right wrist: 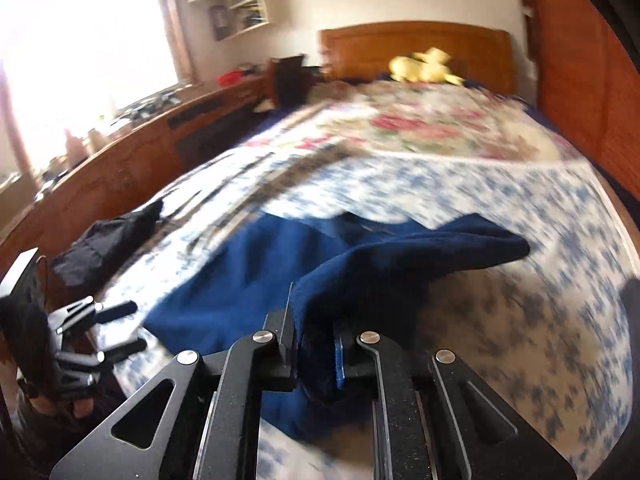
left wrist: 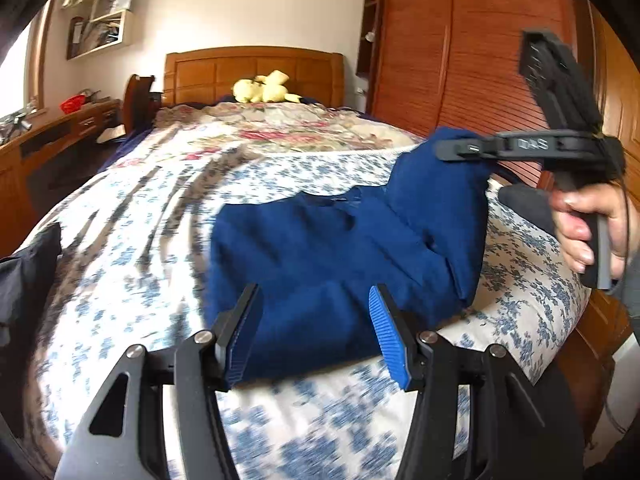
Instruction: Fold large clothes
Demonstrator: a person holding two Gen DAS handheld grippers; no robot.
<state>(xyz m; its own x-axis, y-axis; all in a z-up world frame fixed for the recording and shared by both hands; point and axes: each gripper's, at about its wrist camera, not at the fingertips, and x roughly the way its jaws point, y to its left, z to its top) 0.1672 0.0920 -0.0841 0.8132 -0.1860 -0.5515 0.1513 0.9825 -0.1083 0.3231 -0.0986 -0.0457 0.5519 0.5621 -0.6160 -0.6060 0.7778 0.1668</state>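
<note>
A dark blue garment [left wrist: 320, 256] lies on the floral bedspread [left wrist: 140, 248]. My left gripper [left wrist: 314, 320] is open, its blue-padded fingers just above the garment's near edge, holding nothing. My right gripper [left wrist: 460, 150] is shut on the garment's right part and lifts it off the bed, so the cloth hangs in a raised fold. In the right wrist view the right gripper [right wrist: 316, 344] pinches blue cloth [right wrist: 360, 264] between its closed fingers. The left gripper [right wrist: 116, 328] shows open at the lower left of that view.
A black garment [right wrist: 108, 244] lies at the bed's left edge. A yellow plush toy [left wrist: 266, 88] sits by the wooden headboard [left wrist: 256, 68]. A wooden desk [left wrist: 52, 136] runs along the left, a wooden wardrobe [left wrist: 460, 40] along the right.
</note>
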